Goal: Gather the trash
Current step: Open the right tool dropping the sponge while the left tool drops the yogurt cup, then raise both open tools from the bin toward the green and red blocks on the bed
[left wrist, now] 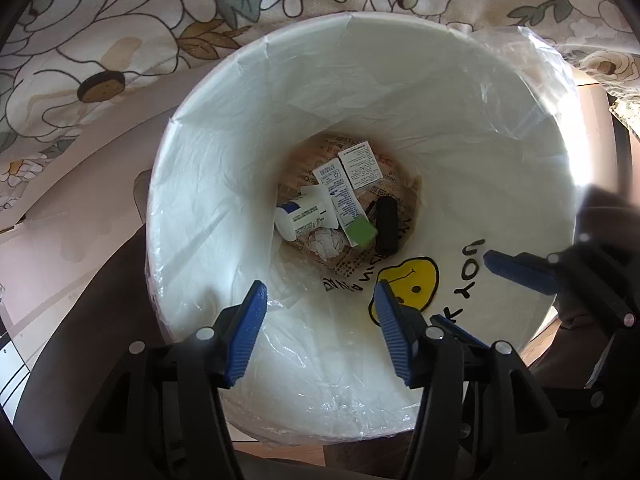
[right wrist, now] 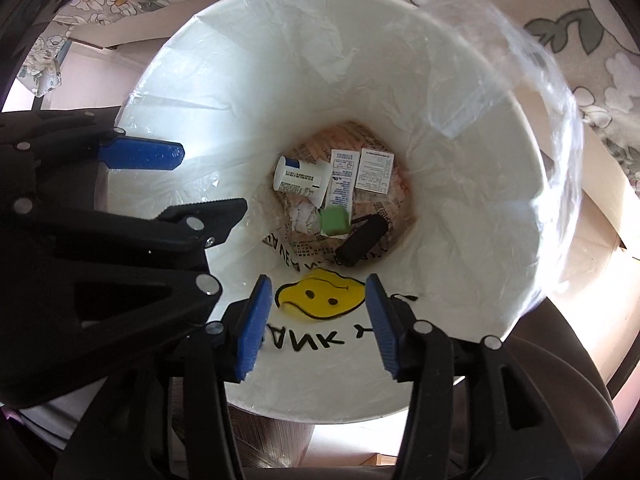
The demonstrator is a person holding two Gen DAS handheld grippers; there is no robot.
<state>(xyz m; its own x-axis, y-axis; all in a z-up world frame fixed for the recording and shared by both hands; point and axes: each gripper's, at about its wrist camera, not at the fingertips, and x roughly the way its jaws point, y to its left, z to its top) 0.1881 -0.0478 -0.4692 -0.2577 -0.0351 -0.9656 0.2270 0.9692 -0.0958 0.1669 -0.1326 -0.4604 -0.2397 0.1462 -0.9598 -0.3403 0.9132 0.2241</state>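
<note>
A white bin (left wrist: 224, 152) (right wrist: 460, 184) lined with a clear plastic bag stands right below both grippers; a yellow smiley face (right wrist: 320, 294) is printed on its near wall. On its bottom lie a white bottle (left wrist: 300, 218) (right wrist: 298, 176), two printed white boxes (left wrist: 360, 164) (right wrist: 375, 170), a green cube (left wrist: 362, 232) (right wrist: 336, 220), a black cylinder (left wrist: 387, 224) (right wrist: 362, 240) and crumpled paper (left wrist: 326, 242) (right wrist: 302, 218). My left gripper (left wrist: 320, 300) hangs open over the bin mouth, nothing between its blue pads. Beside it my right gripper (right wrist: 318, 292) is open and empty too.
A floral cloth (left wrist: 100, 40) (right wrist: 600, 60) drapes behind and around the bin. A pale board (left wrist: 80, 184) leans at the bin's left. The plastic liner (left wrist: 532, 64) bulges loosely over the far right rim. The two grippers sit close side by side.
</note>
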